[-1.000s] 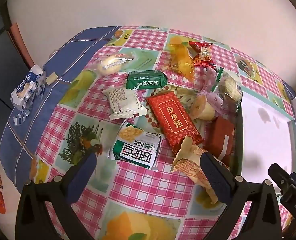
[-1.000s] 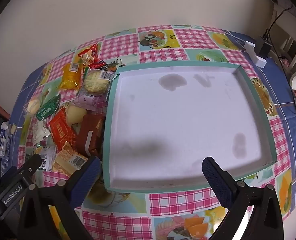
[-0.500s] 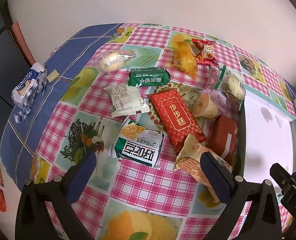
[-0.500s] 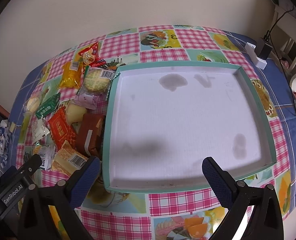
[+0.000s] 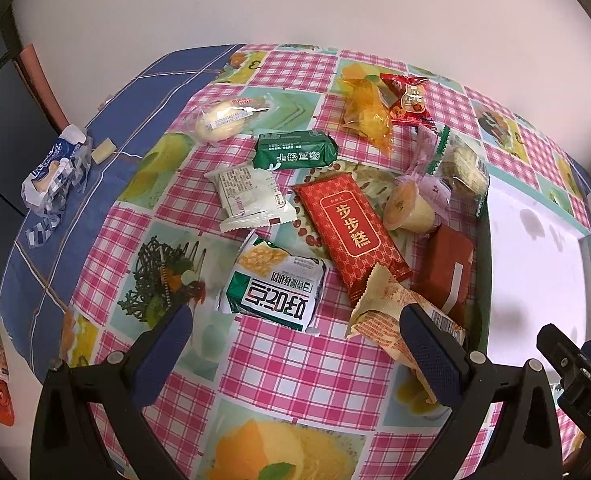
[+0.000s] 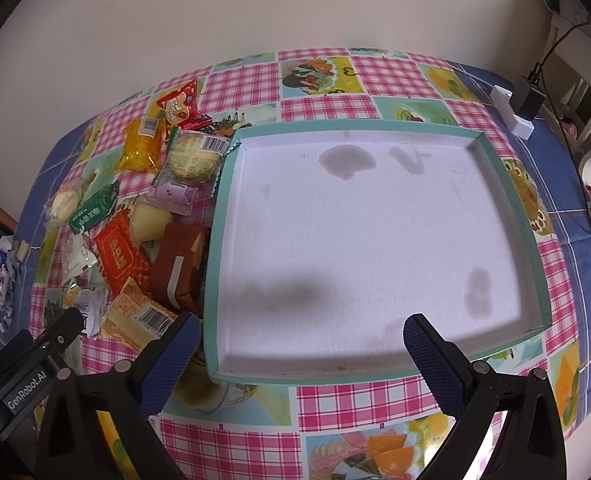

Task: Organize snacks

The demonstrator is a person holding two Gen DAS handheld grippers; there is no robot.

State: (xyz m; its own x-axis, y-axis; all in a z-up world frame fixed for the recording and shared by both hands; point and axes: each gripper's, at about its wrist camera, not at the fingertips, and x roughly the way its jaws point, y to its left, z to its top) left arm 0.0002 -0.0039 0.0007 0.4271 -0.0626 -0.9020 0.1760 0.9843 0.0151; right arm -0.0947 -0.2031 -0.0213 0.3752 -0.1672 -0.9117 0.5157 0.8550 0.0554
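- A loose pile of wrapped snacks lies on a checked tablecloth (image 5: 295, 364), just left of a shallow tray (image 6: 211, 264) with a teal rim.
- Nearest the left gripper (image 5: 295, 344) is a green and white cracker pack (image 5: 275, 292).
- Beside it lie a long red pack (image 5: 351, 232), a brown pack (image 5: 449, 268) against the tray wall, and an orange wafer pack (image 5: 383, 316).
- Farther back are a white pack (image 5: 249, 196), a green bar (image 5: 295, 150), a round bun (image 5: 223, 120), a yellow bag (image 5: 367, 112) and a red candy pack (image 5: 409, 100).
- The tray floor is white with a few grey stains, possibly damp marks.
- The left gripper hovers over the cracker pack, jaws wide apart, holding nothing.
- The right gripper (image 6: 295, 344) hangs over the tray's near edge, jaws wide apart, holding nothing.
- A crumpled blue and white wrapper (image 5: 53, 172) lies well apart, at the table's left edge.
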